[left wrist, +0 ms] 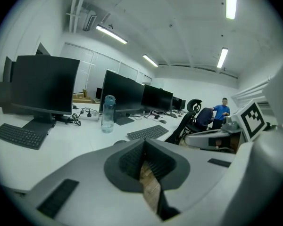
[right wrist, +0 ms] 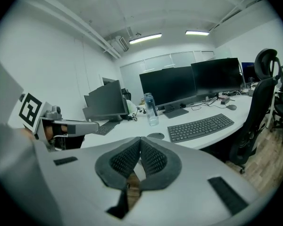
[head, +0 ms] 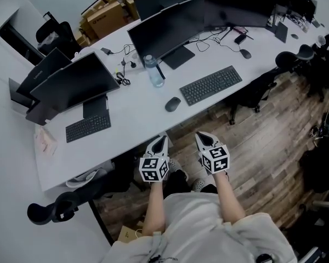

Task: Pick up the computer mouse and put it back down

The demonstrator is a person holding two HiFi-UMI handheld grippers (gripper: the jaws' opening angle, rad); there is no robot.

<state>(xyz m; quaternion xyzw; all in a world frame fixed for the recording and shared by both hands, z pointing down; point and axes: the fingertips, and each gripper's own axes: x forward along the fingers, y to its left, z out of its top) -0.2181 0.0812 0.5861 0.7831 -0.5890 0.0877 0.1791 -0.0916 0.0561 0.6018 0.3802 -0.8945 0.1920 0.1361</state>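
Observation:
The dark grey computer mouse [head: 172,104] lies on the white desk [head: 137,114], just left of a black keyboard [head: 210,85]. Both grippers hang off the desk's near edge, above the wooden floor, with nothing in them. My left gripper [head: 163,139] is shut, its pads pressed together [left wrist: 144,147], and only the top of the mouse [left wrist: 118,142] peeks over its body. My right gripper [head: 201,136] is shut too [right wrist: 140,147]; the mouse [right wrist: 155,136] sits on the desk a little ahead of it, clear of the jaws.
A clear water bottle [head: 153,71] stands behind the mouse, in front of a row of dark monitors [head: 167,29]. A second keyboard [head: 88,127] lies further left. Black office chairs [head: 257,89] stand by the desk's right end. A person in blue [left wrist: 221,112] stands far off.

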